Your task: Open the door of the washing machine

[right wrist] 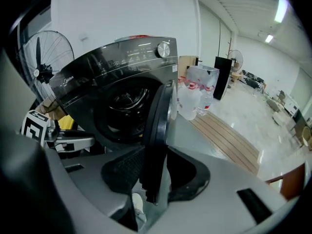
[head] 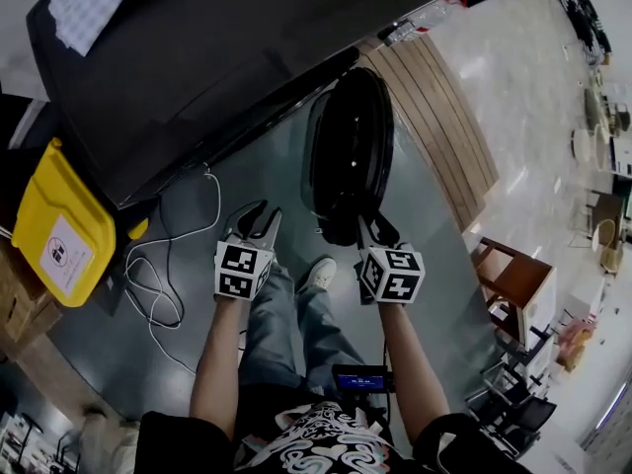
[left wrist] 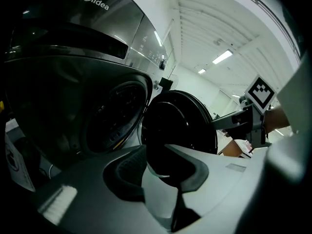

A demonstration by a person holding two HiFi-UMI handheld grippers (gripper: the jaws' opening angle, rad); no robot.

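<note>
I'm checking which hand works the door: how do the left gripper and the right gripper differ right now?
The right gripper has the edge of the door between its jaws, which look closed on it; the left gripper has its jaws apart with nothing between them. The right gripper reaches the door; the left gripper is apart from it. Both are held out in front of the washing machine.

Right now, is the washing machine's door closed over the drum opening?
No, the door stands swung out from the washing machine, leaving the drum opening exposed.
</note>
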